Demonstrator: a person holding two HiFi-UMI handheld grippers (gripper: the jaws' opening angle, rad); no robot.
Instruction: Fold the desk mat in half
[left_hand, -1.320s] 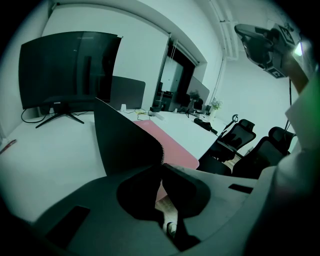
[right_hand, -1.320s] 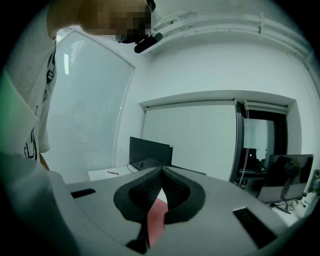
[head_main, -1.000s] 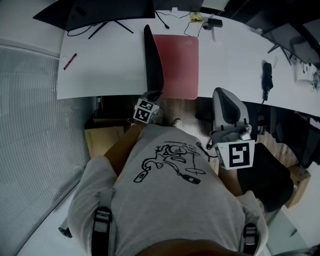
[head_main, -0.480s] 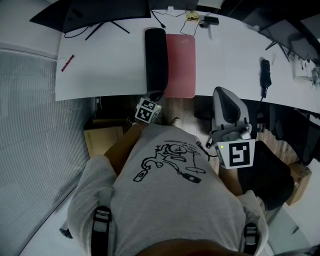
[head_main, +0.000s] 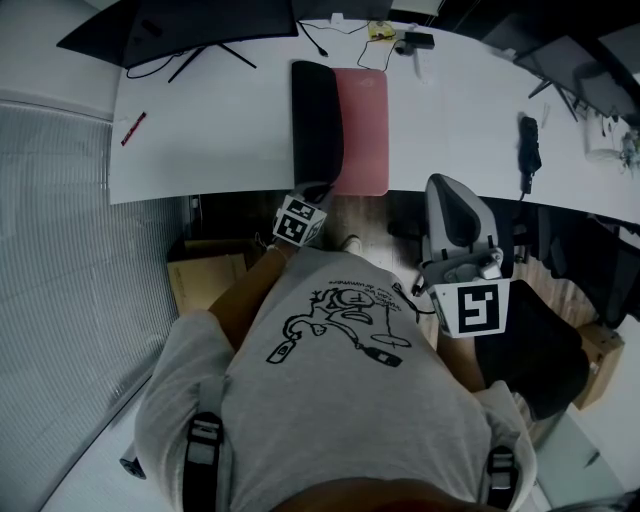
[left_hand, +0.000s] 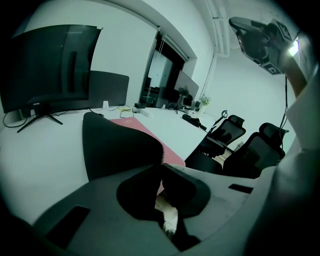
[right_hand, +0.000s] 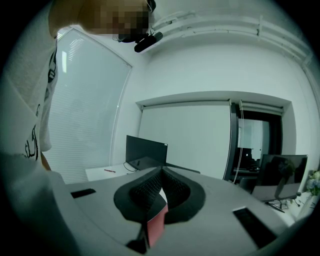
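The desk mat (head_main: 365, 130) lies pink side up on the white desk (head_main: 200, 130). Its left part is turned over toward the right, so the black underside (head_main: 317, 125) shows as a curved flap. My left gripper (head_main: 313, 192) is at the desk's near edge, shut on the flap's near corner. In the left gripper view the black flap (left_hand: 120, 150) rises from the jaws of my left gripper (left_hand: 161, 167), with the pink face (left_hand: 150, 134) beyond it. My right gripper (head_main: 450, 195) hangs off the desk by the person's chest. In the right gripper view my right gripper (right_hand: 161, 172) is shut on nothing.
A monitor (head_main: 200, 20) stands at the back left and a red pen (head_main: 134, 127) lies on the desk's left. Cables and small devices (head_main: 400, 38) sit behind the mat, a black object (head_main: 527, 145) to the right. A cardboard box (head_main: 205, 275) and office chairs (head_main: 540, 340) stand below.
The black flap stood nearly upright a second ago and has tipped over to the right, covering more of the pink face. My left gripper has shifted slightly right. The right gripper has stayed put.
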